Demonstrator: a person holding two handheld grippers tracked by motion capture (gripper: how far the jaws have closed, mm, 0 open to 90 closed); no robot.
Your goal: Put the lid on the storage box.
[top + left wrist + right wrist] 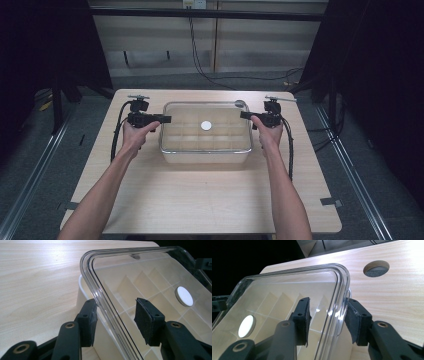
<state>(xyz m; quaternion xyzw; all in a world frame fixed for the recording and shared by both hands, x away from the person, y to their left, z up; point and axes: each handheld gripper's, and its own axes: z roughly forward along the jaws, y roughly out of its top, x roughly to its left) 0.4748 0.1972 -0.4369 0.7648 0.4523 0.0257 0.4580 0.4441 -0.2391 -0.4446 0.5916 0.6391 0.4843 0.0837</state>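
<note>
Standing on a grey floor, the light wooden table (200,200) carries a clear plastic box (206,156) at its middle, toward the far side. A transparent lid (175,112) lies over the box, and pale dividers beneath it split the inside into rows of small compartments. A round white disc (205,125) sits at the centre of the lid. A round cable hole (376,268) is cut in the table just beyond the box's far right corner.

At the box's left edge the left hand (133,137) holds the left claw (115,322), whose jaws stand spread to either side of the lid's rim: one pad outside by the box wall, one over the lid, neither clearly pressing it. At the opposite edge the right hand (269,136) holds the right claw (327,321) the same way, jaws apart and straddling the lid's rim, the outer pad close against the edge.
</note>
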